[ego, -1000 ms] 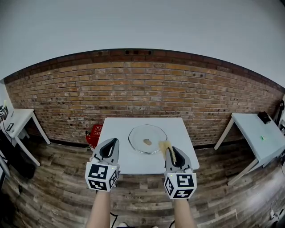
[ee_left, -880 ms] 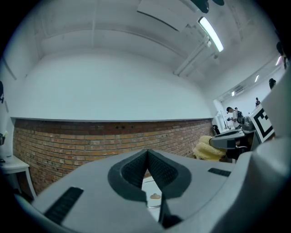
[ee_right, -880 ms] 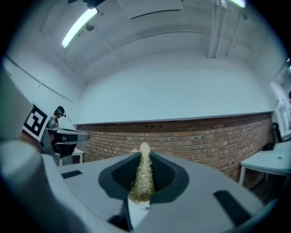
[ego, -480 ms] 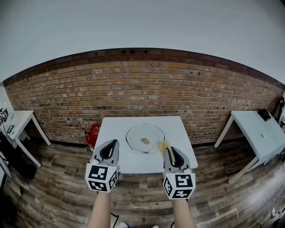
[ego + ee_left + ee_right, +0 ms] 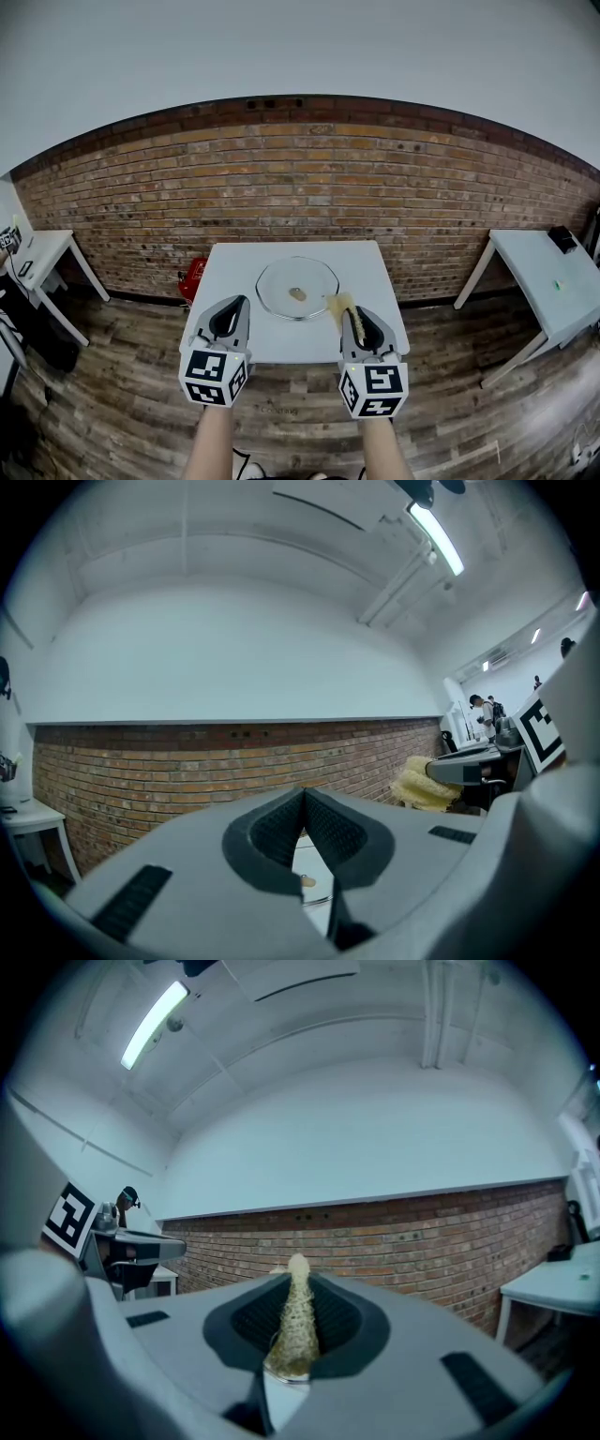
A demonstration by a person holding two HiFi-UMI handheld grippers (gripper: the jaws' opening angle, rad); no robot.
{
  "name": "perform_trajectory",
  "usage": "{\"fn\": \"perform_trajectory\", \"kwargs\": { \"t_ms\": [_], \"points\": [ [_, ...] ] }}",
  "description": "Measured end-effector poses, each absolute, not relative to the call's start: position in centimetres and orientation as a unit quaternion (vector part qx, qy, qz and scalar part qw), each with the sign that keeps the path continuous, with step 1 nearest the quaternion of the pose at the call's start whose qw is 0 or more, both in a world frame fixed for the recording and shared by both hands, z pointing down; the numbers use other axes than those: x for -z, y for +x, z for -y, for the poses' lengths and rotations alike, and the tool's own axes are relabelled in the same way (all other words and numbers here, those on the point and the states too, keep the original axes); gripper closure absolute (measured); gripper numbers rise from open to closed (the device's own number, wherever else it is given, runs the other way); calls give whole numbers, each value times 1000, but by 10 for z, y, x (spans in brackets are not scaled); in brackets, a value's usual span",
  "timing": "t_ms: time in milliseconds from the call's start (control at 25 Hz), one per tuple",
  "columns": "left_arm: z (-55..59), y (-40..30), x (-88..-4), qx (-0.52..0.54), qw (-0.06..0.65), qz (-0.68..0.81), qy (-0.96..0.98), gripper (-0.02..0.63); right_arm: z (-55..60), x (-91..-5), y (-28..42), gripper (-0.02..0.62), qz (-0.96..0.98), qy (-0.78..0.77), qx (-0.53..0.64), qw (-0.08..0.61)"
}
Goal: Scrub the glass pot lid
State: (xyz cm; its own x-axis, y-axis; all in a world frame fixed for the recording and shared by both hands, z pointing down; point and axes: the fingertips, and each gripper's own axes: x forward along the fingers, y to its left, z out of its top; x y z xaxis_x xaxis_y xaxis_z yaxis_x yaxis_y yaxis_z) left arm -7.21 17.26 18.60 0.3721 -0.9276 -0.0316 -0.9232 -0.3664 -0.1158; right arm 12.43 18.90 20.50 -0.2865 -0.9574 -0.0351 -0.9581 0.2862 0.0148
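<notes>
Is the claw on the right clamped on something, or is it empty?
Clamped shut. The right gripper has a yellow sponge pinched between its pads, sticking out past the tips.

The left forearm [image 5: 214, 441] and right forearm [image 5: 380, 448] reach forward side by side, well apart and roughly parallel. Each carries its gripper pointing level ahead. The left gripper [image 5: 240, 303] has its jaws pressed together, with nothing between the pads. The right gripper [image 5: 350, 315] has its jaws clamped on a yellow scrubbing sponge [image 5: 339, 302], which sticks out past the fingertips.
</notes>
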Motion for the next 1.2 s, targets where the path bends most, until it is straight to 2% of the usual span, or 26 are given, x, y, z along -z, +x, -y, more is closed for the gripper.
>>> {"fn": "perform_trajectory", "kwargs": {
  "t_ms": [400, 1200],
  "points": [
    [-172, -37, -192, 26, 62, -564, -823, 595, -183, -212, 147, 537, -814, -581, -19, 8],
    [-97, -57, -213, 24, 58, -560, -826, 595, -111, -231, 134, 537, -808, -588, -23, 2]
  ]
}}
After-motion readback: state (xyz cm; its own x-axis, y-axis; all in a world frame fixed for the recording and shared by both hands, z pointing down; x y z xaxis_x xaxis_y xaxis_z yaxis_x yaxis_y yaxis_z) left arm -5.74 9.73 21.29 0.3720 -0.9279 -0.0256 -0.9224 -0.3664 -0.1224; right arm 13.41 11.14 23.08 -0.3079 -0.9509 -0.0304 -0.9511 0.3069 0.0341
